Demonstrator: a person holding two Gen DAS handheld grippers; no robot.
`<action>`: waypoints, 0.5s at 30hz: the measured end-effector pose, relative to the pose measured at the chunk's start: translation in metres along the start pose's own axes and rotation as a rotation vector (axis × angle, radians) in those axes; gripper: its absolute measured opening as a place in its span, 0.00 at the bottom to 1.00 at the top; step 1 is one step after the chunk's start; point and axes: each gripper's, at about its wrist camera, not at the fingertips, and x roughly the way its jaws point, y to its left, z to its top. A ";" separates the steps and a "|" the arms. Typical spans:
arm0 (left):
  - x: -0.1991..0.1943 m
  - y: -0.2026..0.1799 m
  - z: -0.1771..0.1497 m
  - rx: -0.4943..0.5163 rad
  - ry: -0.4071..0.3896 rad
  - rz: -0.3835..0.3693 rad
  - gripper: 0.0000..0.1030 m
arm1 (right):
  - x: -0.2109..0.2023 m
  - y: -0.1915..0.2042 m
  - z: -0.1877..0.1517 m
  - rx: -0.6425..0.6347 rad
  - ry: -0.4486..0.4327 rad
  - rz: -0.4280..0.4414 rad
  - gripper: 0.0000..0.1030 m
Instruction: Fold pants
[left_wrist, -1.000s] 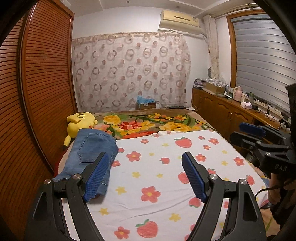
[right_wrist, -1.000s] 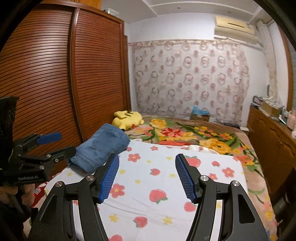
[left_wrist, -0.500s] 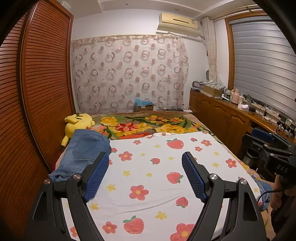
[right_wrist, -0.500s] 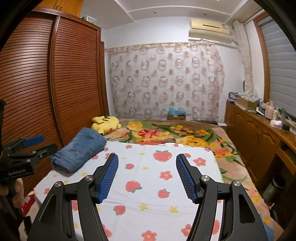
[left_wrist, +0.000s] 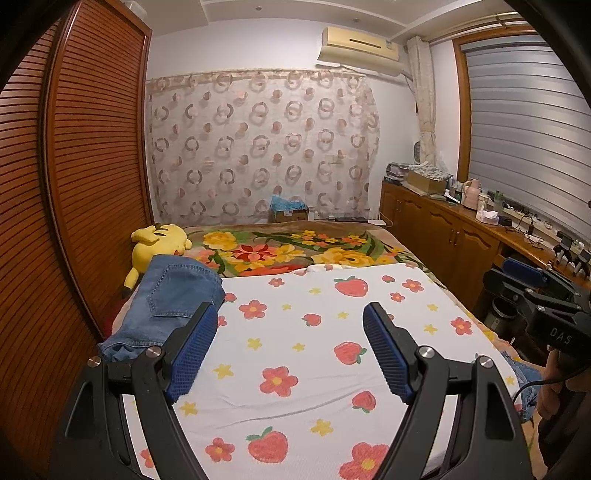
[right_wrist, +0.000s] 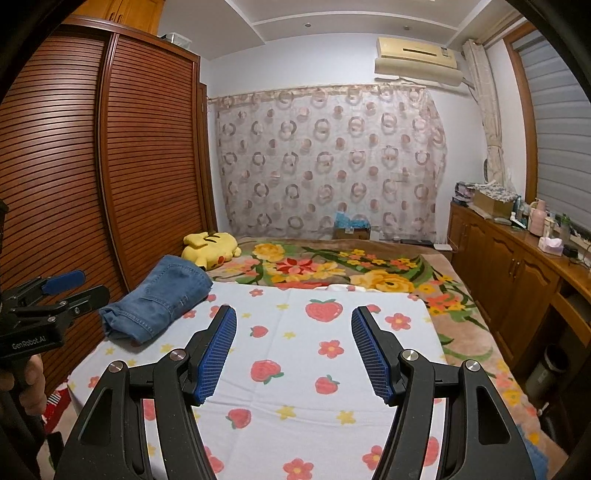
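Folded blue jeans (left_wrist: 170, 299) lie at the far left of the white strawberry-print sheet (left_wrist: 314, 354); they also show in the right wrist view (right_wrist: 159, 299). My left gripper (left_wrist: 290, 317) is open and empty, held above the sheet's near part, to the right of the jeans. My right gripper (right_wrist: 293, 321) is open and empty above the sheet's middle. Each gripper shows at the edge of the other's view: the right one (left_wrist: 532, 291) and the left one (right_wrist: 66, 291). A scrap of blue denim (left_wrist: 524, 373) shows at the bed's right edge.
A yellow plush toy (left_wrist: 155, 243) lies beyond the jeans on a floral blanket (left_wrist: 295, 251). A slatted wooden wardrobe (left_wrist: 74, 184) runs along the left. A wooden cabinet (left_wrist: 454, 236) with clutter stands on the right. A curtain (left_wrist: 258, 147) covers the far wall.
Both grippers have pulled back from the bed and risen; the jeans look farther away. Both stay open and empty. The jeans have not moved.
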 end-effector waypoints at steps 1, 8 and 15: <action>0.000 0.000 0.000 0.000 -0.001 -0.001 0.79 | 0.000 -0.001 0.000 0.001 0.000 0.001 0.65; 0.000 0.001 0.000 -0.002 -0.001 -0.002 0.79 | 0.003 -0.004 -0.002 0.003 -0.004 -0.002 0.65; -0.001 0.000 0.000 -0.002 -0.001 -0.001 0.79 | 0.003 -0.009 -0.006 0.001 -0.005 0.002 0.65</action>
